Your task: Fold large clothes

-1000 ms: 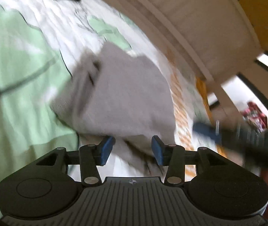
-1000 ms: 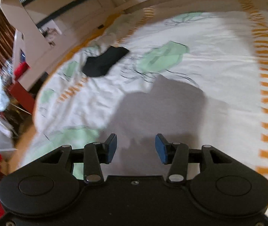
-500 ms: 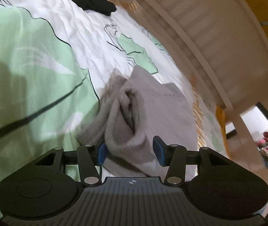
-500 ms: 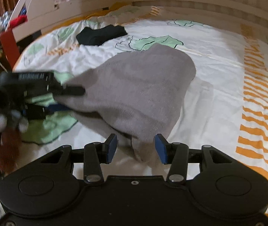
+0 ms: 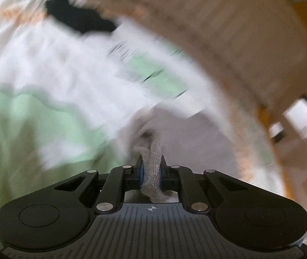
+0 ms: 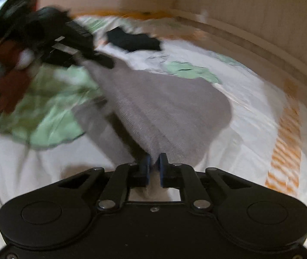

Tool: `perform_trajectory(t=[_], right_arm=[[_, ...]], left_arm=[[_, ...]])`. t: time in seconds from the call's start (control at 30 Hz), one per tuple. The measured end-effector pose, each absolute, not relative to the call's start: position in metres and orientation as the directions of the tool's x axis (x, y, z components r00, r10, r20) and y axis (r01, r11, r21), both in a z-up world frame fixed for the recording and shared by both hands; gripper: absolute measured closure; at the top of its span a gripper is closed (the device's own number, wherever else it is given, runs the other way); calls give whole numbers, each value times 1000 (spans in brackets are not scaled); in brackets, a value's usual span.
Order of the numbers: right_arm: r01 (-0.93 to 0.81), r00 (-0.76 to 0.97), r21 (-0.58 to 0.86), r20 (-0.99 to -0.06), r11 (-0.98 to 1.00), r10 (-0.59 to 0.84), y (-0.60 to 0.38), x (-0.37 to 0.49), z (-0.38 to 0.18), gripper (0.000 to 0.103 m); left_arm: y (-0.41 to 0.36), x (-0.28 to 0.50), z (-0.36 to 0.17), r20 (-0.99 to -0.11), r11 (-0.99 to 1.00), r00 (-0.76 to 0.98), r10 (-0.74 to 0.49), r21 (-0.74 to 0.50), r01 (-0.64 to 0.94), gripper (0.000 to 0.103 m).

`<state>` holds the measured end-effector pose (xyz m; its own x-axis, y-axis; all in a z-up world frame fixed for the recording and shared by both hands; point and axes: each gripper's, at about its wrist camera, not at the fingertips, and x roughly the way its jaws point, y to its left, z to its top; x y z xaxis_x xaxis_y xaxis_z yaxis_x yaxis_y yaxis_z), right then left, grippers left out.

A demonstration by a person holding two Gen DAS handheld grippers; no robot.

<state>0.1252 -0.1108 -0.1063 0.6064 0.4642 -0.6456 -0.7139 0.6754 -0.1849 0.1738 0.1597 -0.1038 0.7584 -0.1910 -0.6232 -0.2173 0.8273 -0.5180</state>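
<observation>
A grey knitted garment (image 6: 164, 108) lies on the bed, stretched between both grippers. My left gripper (image 5: 151, 168) is shut on a bunched edge of the grey garment (image 5: 153, 172), which hangs through behind the fingers. My right gripper (image 6: 154, 161) is shut on another edge of it. The left gripper (image 6: 101, 59) also shows in the right wrist view at upper left, gripping the far end. The left wrist view is badly blurred.
The bed sheet (image 6: 250, 112) is white with green patches and orange stripes. A black garment (image 6: 132, 40) lies further back on it, also visible in the left wrist view (image 5: 78, 19). A pale bed frame (image 6: 250, 41) runs along the far side.
Both grippers were open over the garment; both have now shut on its edges. The cloth is pulled taut between them, and both views swing quickly.
</observation>
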Motion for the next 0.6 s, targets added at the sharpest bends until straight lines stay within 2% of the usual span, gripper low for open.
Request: perform_trajectory(t=[0.1, 0.2, 0.3, 0.37, 0.43, 0.53, 0.6], right_arm=[[-755, 535, -167, -715, 634, 450, -94, 133, -134, 90], [-762, 525, -155, -716, 629, 460, -91, 135, -140, 89], [-768, 490, -70, -704, 637, 514, -102, 136, -128, 84], [-749, 458, 49, -682, 661, 570, -118, 140, -118, 73], [-714, 465, 141, -636, 686, 615, -133, 148, -106, 58], [-651, 534, 215, -553, 728, 640, -151, 167, -91, 57], [-616, 592, 208, -515, 760, 620, -154, 186, -82, 57]], left_arm=[[165, 181, -132, -708, 818, 678, -196, -499, -285, 87], [159, 178, -122, -710, 841, 678, -190, -474, -261, 87], [158, 173, -119, -705, 843, 682, -195, -476, -251, 85], [160, 172, -122, -704, 841, 683, -197, -479, -251, 84], [160, 170, -121, -700, 841, 687, -197, -480, -248, 84], [160, 171, -121, -698, 844, 690, -193, -477, -246, 84], [159, 170, -121, -697, 845, 691, -192, -476, -244, 84]])
